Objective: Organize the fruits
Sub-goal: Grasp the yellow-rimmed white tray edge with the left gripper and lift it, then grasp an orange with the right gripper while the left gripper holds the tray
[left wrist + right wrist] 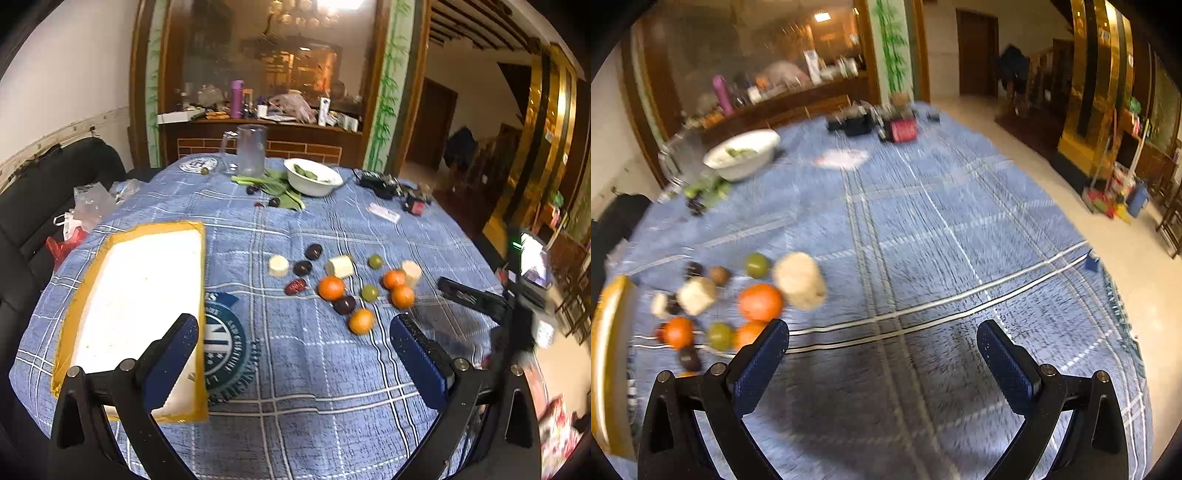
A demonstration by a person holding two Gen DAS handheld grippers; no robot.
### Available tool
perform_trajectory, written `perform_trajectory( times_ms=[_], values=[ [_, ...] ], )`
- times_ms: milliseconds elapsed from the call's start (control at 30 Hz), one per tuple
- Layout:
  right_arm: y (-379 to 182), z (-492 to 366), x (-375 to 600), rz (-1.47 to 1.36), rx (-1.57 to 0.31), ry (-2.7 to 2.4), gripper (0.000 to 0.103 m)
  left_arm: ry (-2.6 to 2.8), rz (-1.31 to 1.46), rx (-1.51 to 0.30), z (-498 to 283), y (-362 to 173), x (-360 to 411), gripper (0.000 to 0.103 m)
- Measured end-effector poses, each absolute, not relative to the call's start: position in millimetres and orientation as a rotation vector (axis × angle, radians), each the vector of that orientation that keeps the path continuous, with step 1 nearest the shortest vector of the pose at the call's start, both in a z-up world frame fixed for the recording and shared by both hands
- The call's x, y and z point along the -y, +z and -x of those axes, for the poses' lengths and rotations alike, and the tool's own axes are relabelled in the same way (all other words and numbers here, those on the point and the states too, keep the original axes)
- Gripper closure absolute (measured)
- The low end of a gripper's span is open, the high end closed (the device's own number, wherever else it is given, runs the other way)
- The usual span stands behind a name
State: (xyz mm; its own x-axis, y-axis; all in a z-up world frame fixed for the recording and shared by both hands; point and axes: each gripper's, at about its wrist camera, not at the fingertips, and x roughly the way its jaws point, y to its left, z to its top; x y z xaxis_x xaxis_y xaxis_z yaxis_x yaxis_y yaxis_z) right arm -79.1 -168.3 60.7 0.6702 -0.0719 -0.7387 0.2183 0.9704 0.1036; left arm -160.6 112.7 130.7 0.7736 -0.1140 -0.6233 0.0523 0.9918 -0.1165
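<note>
Loose fruits lie on the blue plaid tablecloth: several oranges, dark plums, green fruits, a red date and pale cut cylinders. A white tray with a yellow rim lies to their left. My left gripper is open and empty above the cloth, in front of the fruits. My right gripper is open and empty; the oranges and a pale cylinder sit just left of its left finger. The right view is blurred.
At the far side stand a white bowl with greens, a clear pitcher, leaves with dark fruits and black devices. A dark sofa with plastic bags is left. The other gripper's black body is at right.
</note>
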Motion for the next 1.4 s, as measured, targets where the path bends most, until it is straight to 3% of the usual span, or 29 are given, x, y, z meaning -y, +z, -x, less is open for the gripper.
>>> perform_trajectory(
  times_ms=[233, 400, 667, 767, 833, 867, 1000, 1267, 1300, 1400],
  values=[
    [116, 134, 136, -0.088, -0.526, -0.176, 0.001, -0.072, 0.128, -0.639, 164, 132, -130, 0.000],
    [104, 116, 133, -0.138, -0.705, -0.074, 0.001, -0.057, 0.159, -0.656, 162, 125, -146, 0.000],
    [79, 109, 132, -0.181, -0.776, 0.032, 0.001, -0.006, 0.217, -0.710, 141, 104, -177, 0.000],
    [74, 101, 126, -0.180, -0.804, 0.103, 0.008, -0.014, 0.213, -0.751, 129, 91, -172, 0.000],
    [68, 95, 120, -0.187, -0.835, 0.154, 0.023, -0.050, 0.195, -0.777, 121, 83, -161, 0.000],
    [65, 93, 116, -0.192, -0.851, 0.187, 0.026, -0.068, 0.186, -0.782, 119, 81, -156, 0.000],
    [54, 92, 91, -0.173, -0.894, 0.320, 0.030, -0.143, 0.139, -0.788, 108, 78, -138, 0.011],
    [37, 84, 41, -0.063, -0.932, 0.421, 0.032, -0.122, 0.121, -0.864, 41, 67, -137, 0.022],
    [35, 82, 38, -0.059, -0.938, 0.422, 0.032, -0.112, 0.109, -0.880, 31, 64, -134, 0.028],
    [30, 78, 34, -0.066, -0.959, 0.435, 0.046, -0.100, 0.120, -0.943, 1, 49, -132, 0.038]
  ],
)
